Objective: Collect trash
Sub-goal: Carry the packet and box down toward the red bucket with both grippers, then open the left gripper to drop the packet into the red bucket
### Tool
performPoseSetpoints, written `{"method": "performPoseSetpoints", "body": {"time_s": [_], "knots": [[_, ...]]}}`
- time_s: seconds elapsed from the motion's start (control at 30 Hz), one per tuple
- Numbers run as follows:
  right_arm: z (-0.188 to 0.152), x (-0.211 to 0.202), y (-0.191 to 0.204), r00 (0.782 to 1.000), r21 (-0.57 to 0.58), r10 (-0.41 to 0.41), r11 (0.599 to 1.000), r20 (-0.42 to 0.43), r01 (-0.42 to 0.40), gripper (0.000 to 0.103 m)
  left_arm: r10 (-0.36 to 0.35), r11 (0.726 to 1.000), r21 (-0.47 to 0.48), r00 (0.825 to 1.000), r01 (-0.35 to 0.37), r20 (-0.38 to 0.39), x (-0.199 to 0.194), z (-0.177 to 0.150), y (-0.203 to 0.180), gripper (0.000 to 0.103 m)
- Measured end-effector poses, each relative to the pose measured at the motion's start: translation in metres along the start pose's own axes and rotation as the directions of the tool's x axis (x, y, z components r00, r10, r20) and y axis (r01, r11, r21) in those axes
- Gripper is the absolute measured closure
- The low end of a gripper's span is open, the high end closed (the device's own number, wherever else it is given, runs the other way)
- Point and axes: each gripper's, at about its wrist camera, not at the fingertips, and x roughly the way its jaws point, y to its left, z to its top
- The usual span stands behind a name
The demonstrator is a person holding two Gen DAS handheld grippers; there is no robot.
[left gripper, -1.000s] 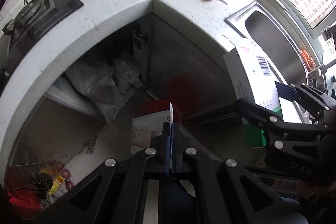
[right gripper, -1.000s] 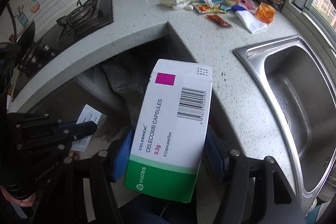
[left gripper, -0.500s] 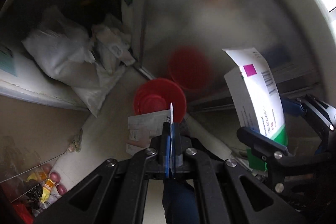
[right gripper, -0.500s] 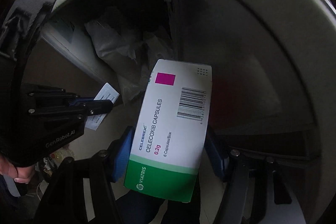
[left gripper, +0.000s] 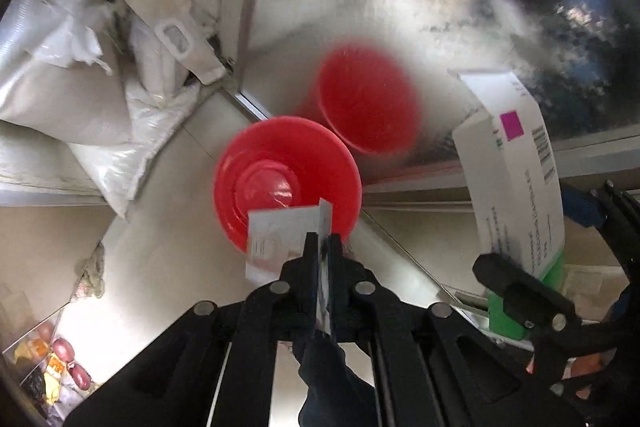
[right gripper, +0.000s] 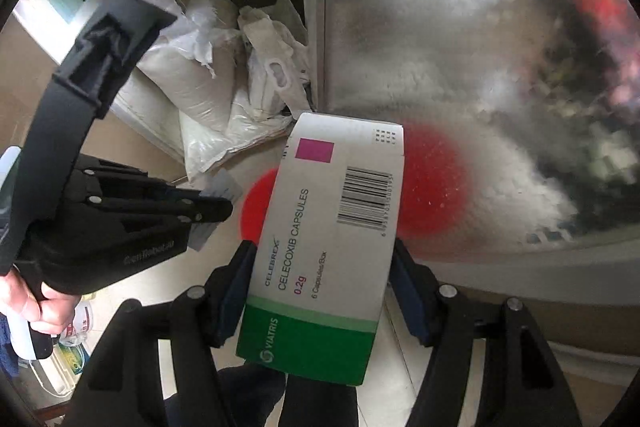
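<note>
A round red bin (left gripper: 280, 183) stands on the pale floor against a shiny metal cabinet door, which mirrors it. My left gripper (left gripper: 324, 243) hangs just above the bin's near rim. Its jaws are opening, and a thin white sachet (left gripper: 276, 235) still stands edge-on in the small gap between them. Off to the right, my right gripper (right gripper: 320, 267) is shut on a white and green medicine box (right gripper: 332, 227) and holds it upright. That box (left gripper: 516, 179) shows at the right of the left wrist view. Behind it, the red bin (right gripper: 256, 203) is partly hidden.
White sacks (left gripper: 80, 87) are piled in the open cabinet at the upper left. The metal door (left gripper: 400, 7) fills the top right. Coloured packets (left gripper: 60, 367) lie at the lower left. A person's hand (right gripper: 36, 303) grips the left tool's handle.
Both grippers have dropped from counter height to just above the floor, and the red bin now looms close. The left jaws have parted slightly around the sachet. The box stays gripped.
</note>
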Motion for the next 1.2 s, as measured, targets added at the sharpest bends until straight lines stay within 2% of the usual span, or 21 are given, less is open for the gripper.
{"method": "performPoseSetpoints", "body": {"time_s": [0.03, 0.1, 0.23, 0.47, 0.6, 0.73, 0.8, 0.87, 0.93, 1.07, 1.2], "knots": [[-0.002, 0.002, -0.003, 1.000, 0.004, 0.002, 1.000, -0.002, -0.002, 0.040, 0.008, 1.000, -0.001, 1.000, -0.008, -0.005, 0.004, 0.001, 0.002, 0.079], [-0.002, 0.004, -0.004, 1.000, 0.009, 0.004, 1.000, -0.011, -0.003, 0.040, 0.041, 0.999, -0.008, 0.999, -0.040, 0.009, 0.006, 0.002, 0.003, 0.060], [-0.003, -0.001, -0.001, 1.000, 0.009, 0.007, 1.000, -0.021, -0.007, 0.040, 0.036, 0.999, -0.020, 0.999, -0.035, 0.041, -0.008, -0.003, 0.005, 0.043], [0.003, 0.002, 0.001, 0.998, 0.011, 0.037, 0.999, -0.054, -0.037, 0.040, 0.096, 0.995, -0.036, 0.994, -0.094, 0.049, -0.035, -0.014, 0.005, 0.043], [0.007, 0.011, 0.006, 0.996, 0.006, 0.049, 0.999, -0.069, -0.048, 0.040, 0.154, 0.987, -0.065, 0.983, -0.148, 0.097, -0.041, -0.023, 0.017, 0.043], [0.008, 0.029, 0.012, 0.996, -0.011, 0.046, 0.999, -0.081, -0.047, 0.040, 0.152, 0.981, -0.140, 0.982, -0.136, 0.109, -0.031, -0.026, 0.040, 0.028], [0.007, 0.039, 0.014, 0.995, -0.021, 0.045, 0.999, -0.088, -0.047, 0.040, 0.173, 0.977, -0.150, 0.978, -0.154, 0.120, -0.024, -0.028, 0.047, 0.020], [0.006, 0.049, 0.015, 0.995, -0.040, 0.042, 0.998, -0.094, -0.046, 0.040, 0.206, 0.972, -0.142, 0.968, -0.186, 0.142, -0.019, -0.030, 0.050, 0.019], [0.006, 0.057, 0.017, 0.995, -0.054, 0.038, 0.998, -0.096, -0.043, 0.040, 0.218, 0.970, -0.146, 0.964, -0.196, 0.153, -0.014, -0.031, 0.054, 0.012], [0.008, 0.070, 0.016, 0.994, -0.068, 0.038, 0.997, -0.107, -0.046, 0.040, 0.203, 0.970, -0.163, 0.969, -0.179, 0.144, -0.006, -0.030, 0.063, 0.012], [0.009, 0.076, 0.015, 0.994, -0.086, 0.036, 0.995, -0.106, -0.046, 0.040, 0.181, 0.974, -0.159, 0.976, -0.160, 0.125, 0.003, -0.030, 0.066, 0.004]]}}
